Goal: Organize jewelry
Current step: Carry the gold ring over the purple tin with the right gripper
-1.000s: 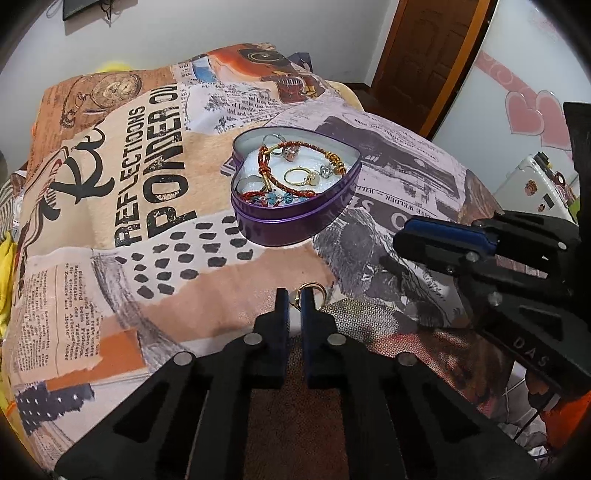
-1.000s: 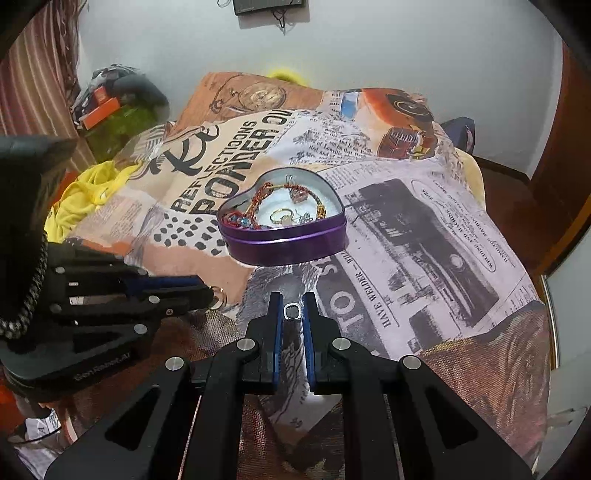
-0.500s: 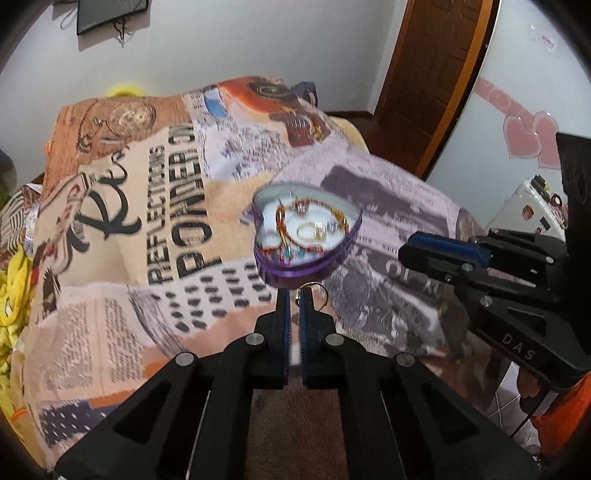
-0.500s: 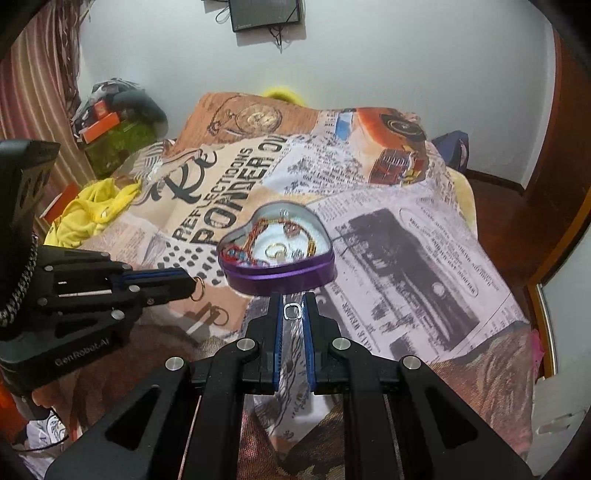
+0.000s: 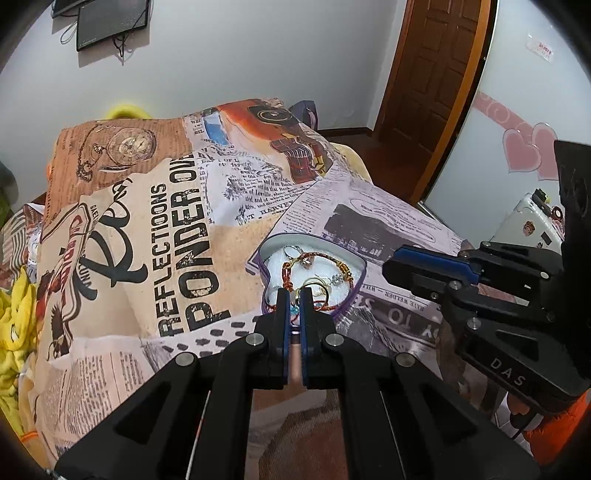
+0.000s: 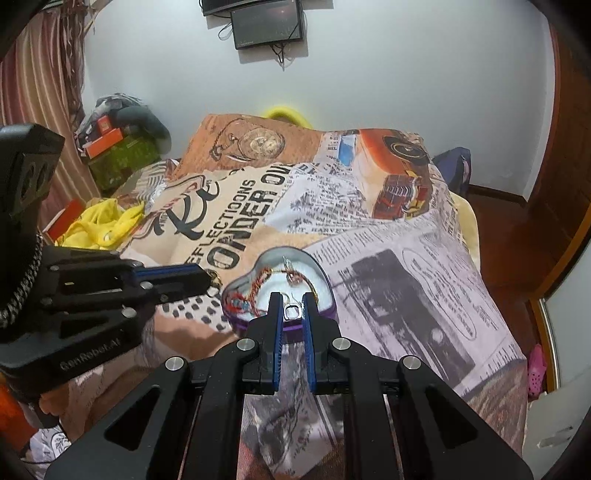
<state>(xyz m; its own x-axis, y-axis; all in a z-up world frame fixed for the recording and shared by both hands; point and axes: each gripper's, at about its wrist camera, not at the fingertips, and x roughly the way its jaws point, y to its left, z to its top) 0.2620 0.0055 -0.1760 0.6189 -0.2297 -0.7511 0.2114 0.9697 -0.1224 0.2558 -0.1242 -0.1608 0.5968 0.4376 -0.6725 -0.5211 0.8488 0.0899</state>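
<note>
A purple heart-shaped tin point(image 5: 345, 306) point(image 6: 328, 306) lies on the printed bedspread, with red-and-gold bracelets point(image 5: 286, 275) and rings inside. My left gripper point(image 5: 294, 293) point(image 6: 205, 276) hovers just before the tin, shut on a thin gold hoop point(image 5: 318, 288) point(image 6: 216, 277) that sticks out past its tips. My right gripper point(image 6: 291, 297) point(image 5: 388, 264) hangs over the tin's near edge, shut on a small silver square-faced ring point(image 6: 291, 312). Both grippers are above the bed, side by side. The left fingers hide the tin's near side.
The bedspread point(image 5: 177, 236) covers the whole bed. Yellow cloth point(image 6: 99, 221) and boxes lie off its left side. A wooden door point(image 5: 439, 74) stands at the back right and a white case point(image 5: 528, 225) to the right. A screen point(image 6: 267, 22) hangs on the far wall.
Both grippers have risen and tipped upward, so more wall shows and the tin now sits right behind the fingertips. Each still holds its piece.
</note>
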